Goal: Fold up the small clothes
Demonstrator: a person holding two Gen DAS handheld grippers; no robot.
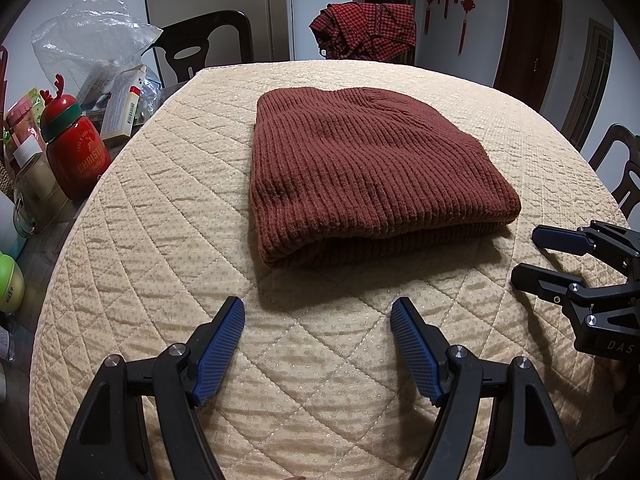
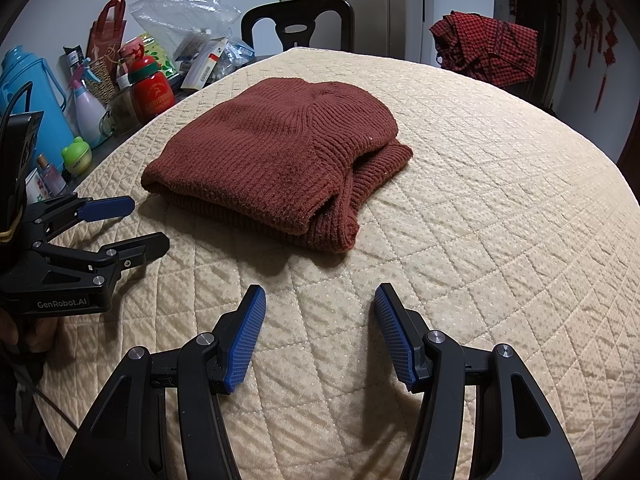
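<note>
The left hand-held gripper point(image 1: 317, 312) hangs released, its blue pads point(image 1: 222, 350) well apart over bare quilted cover, nothing between them. The right hand-held gripper point(image 2: 320, 300) is likewise released and empty. Each shows at the edge of the other's view, side by side and apart.

The folded rust-brown knit sweater point(image 1: 360, 168) lies ahead of both, near the fingertips but not touching them, in the middle of the bench point(image 1: 160, 240). Open cover runs all round it: a strip between its near fold and the pads, and wide room beyond the right hand-held gripper's right side. The bench's rounded rim curves away behind the sweater.

From the right wrist view the sweater's layers gape at the near right corner; what is tucked inside is hidden. A hand under the left hand-held gripper is dim and mostly cut off.

To the left of the left hand-held gripper, off the cover, stand a red bottle with a green collar point(image 1: 76, 148), a clear plastic bag point(image 1: 92, 36), boxes and a blue jug point(image 2: 28, 92). Beyond the far rim are a dark chair point(image 1: 208, 36) and a red checked cloth point(image 1: 364, 32) draped over another
</note>
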